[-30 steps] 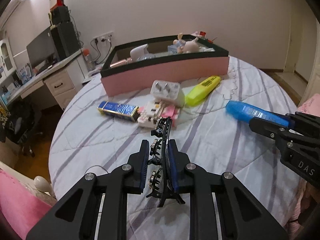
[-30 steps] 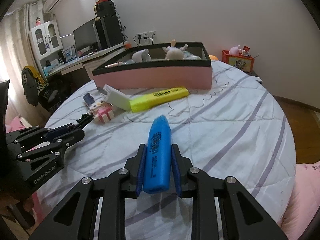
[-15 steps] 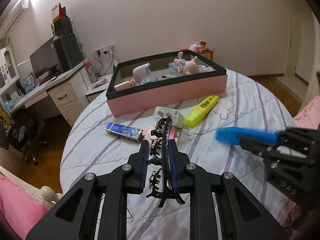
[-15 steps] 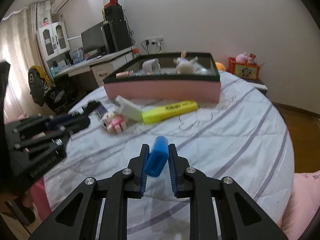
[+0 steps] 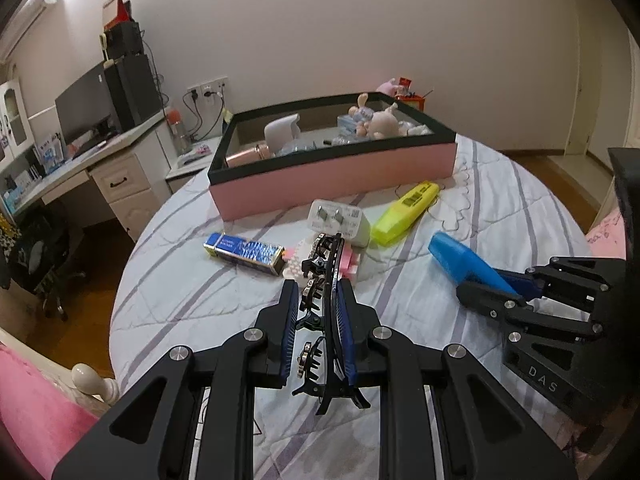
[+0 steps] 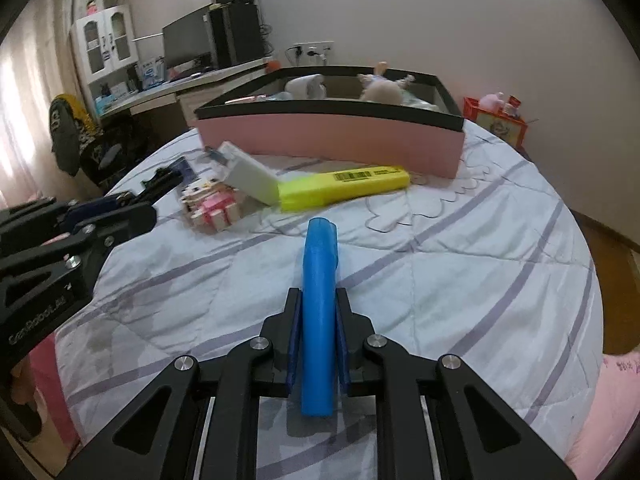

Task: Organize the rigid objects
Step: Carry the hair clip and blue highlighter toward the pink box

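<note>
- Left hand-held gripper [image 5: 318,334]: jaws clamped on a black plastic toothed hair clip [image 5: 324,312], held edge-up above the striped bed quilt [image 5: 180,292].
- Right hand-held gripper [image 6: 318,336]: jaws have just been closing and now press on a blue plastic highlighter pen [image 6: 319,312], which juts forward past the fingertips.
- Ahead of both grippers: a yellow highlighter pen [image 6: 344,190], a white plug adapter [image 5: 340,222] touching it, and a pink-and-white block toy [image 6: 212,208].
- Beyond these: a pink, black-rimmed rectangular box [image 5: 332,178] holding small toys.
</note>
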Demonstrator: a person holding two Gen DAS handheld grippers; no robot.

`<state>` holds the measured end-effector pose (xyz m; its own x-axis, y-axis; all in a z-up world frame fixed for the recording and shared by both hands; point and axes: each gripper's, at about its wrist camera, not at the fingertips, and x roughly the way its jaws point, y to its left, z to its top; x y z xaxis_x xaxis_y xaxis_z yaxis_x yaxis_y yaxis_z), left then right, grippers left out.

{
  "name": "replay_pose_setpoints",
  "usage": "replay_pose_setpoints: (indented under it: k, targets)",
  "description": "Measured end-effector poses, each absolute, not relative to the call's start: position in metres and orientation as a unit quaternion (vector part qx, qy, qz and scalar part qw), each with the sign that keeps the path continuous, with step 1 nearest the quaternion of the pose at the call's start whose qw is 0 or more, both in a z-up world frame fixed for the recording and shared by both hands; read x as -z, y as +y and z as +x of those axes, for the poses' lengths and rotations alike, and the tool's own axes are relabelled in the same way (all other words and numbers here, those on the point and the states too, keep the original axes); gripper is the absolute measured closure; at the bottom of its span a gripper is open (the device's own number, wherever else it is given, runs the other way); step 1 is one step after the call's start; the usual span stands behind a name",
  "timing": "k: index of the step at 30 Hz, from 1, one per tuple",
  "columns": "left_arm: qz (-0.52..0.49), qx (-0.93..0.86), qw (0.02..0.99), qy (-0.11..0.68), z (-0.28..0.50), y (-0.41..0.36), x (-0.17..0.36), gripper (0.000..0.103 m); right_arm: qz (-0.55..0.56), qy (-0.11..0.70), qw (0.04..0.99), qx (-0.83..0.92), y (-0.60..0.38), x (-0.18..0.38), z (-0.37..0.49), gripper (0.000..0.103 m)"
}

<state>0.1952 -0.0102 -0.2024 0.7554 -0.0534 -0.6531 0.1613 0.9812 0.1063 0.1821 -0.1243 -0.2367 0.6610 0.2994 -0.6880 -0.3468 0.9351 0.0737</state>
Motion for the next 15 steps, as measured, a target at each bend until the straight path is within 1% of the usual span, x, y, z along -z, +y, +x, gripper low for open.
replay_pose_setpoints:
  k: [3,9,15]
  targets:
    - [0.078,0.059,0.937,0.335,0.195,-0.012,0.193,0.084,-0.023,0.357,0.916,-0.184,-0.126,0.226,0.179,0.088]
    - [0.081,0.065,0.948,0.3,0.204,-0.017,0.161,0.084,-0.018,0.317,0.93,-0.186,-0.126,0.186,0.181,0.088]
    - [0.085,0.076,0.957,0.268,0.237,-0.018,0.125,0.084,-0.022,0.281,0.942,-0.18,-0.13,0.145,0.202,0.088]
